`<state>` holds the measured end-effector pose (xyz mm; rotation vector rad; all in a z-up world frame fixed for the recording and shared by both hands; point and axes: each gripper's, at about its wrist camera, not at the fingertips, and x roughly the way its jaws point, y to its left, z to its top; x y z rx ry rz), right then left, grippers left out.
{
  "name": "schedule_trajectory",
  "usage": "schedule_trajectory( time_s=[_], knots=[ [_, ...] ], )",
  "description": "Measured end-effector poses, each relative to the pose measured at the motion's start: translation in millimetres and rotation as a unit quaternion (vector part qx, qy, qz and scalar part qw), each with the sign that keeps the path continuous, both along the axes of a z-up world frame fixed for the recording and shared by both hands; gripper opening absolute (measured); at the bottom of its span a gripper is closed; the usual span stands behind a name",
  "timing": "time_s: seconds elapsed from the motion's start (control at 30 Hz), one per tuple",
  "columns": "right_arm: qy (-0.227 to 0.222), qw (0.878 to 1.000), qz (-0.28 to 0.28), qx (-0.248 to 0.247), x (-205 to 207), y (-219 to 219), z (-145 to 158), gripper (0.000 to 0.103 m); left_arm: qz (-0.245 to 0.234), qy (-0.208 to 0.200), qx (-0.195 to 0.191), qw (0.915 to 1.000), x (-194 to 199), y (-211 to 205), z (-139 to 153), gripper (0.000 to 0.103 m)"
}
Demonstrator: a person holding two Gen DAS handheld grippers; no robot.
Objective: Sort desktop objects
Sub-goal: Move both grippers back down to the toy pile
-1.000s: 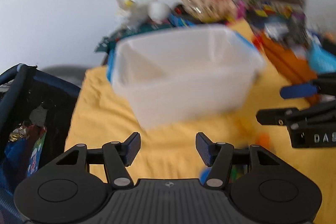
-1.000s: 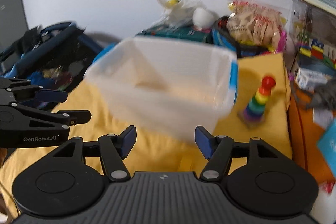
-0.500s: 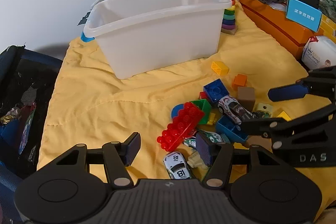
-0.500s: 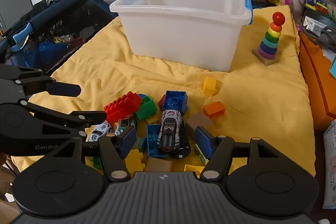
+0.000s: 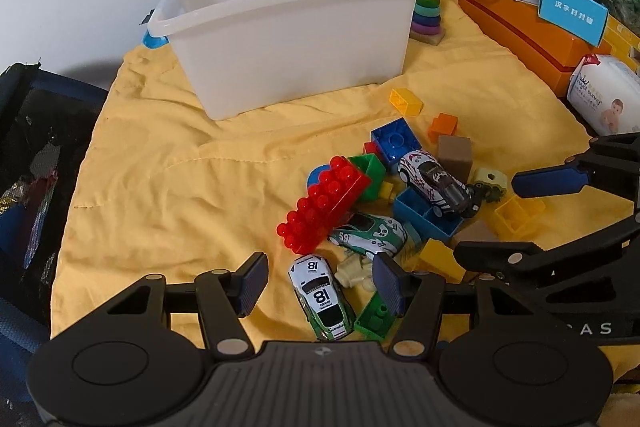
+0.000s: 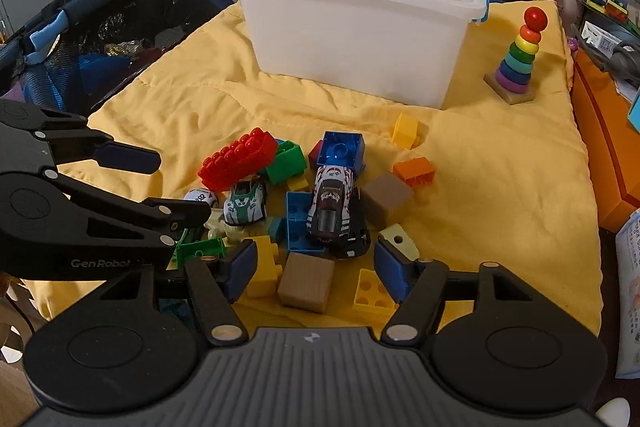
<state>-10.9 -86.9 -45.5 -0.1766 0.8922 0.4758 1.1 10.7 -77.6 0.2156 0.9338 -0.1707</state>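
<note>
Both our claws have dipped from facing the white bin down over the toy pile. Nearest, our left claw gapes empty above the number-18 car; our right claw hangs open over a brown block. Farther on the yellow quilt the bin waits empty, so sorting has yet to begin.

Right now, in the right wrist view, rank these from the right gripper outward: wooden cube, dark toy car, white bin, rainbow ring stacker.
1. Wooden cube, between the jaws.
2. Dark toy car, just beyond.
3. White bin and rainbow ring stacker, far, right: too close to call.
</note>
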Motion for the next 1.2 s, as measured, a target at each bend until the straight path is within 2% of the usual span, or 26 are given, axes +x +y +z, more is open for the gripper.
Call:
schedule_trajectory(
  time_s=[0.57,0.9,1.07,1.2],
  knots=[
    [0.003,1.0,0.008,-0.005,-7.3,4.1,-3.1,0.075,0.007,0.016,0.004,0.9998,-8.5,7.5,-7.9,0.062],
    [0.015,1.0,-0.005,-0.011,-8.5,-9.1,-11.3,0.075,0.009,0.035,0.0,0.9993,-8.7,10.9,-15.6,0.062],
    [0.014,1.0,0.003,-0.022,-13.8,-12.2,-15.4,0.073,0.01,0.041,-0.012,0.9991,-15.0,17.8,-18.0,0.062],
    [0.017,0.999,0.016,-0.035,-18.6,-12.1,-21.7,0.065,0.004,0.048,-0.022,0.9986,-22.4,23.8,-22.0,0.061]
  ],
)
